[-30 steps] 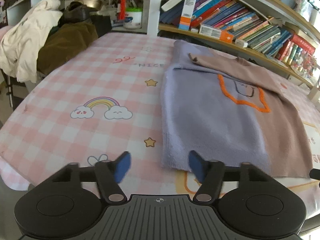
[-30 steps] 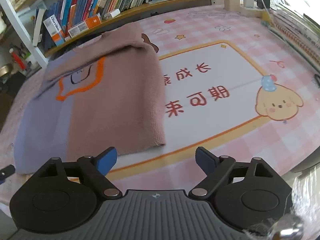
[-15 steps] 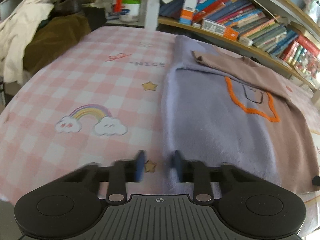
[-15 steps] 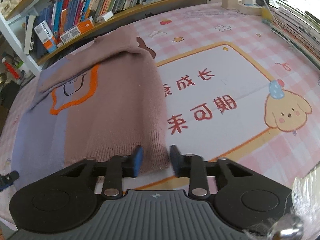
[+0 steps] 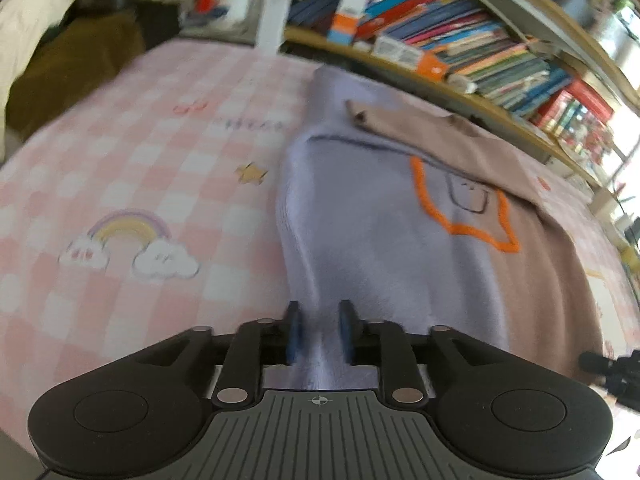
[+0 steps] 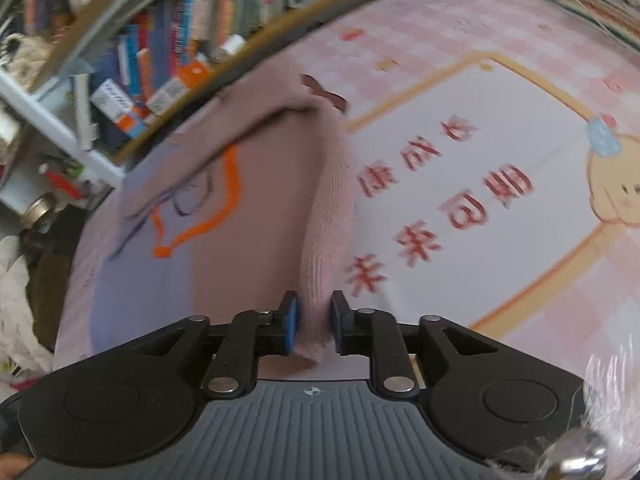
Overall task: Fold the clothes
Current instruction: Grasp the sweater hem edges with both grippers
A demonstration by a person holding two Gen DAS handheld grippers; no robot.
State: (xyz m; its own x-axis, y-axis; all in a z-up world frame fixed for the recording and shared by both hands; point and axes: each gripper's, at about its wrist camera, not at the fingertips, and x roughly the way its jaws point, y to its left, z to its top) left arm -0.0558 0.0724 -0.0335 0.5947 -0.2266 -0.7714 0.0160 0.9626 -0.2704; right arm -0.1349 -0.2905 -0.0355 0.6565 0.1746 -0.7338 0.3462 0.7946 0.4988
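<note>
Both jaws pinching sweater (image 5: pixel 384 248) hem, easing open | sweater lengthwise toward bookshelf (image 5: pixel 472 52)

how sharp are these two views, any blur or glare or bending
Left wrist view: motion blur smears the bookshelf and tablecloth; the gripper body stays crisp. Right wrist view: the sweater and books are soft, glare washes the top right corner. Both bend straight edges, fisheye style.
</note>
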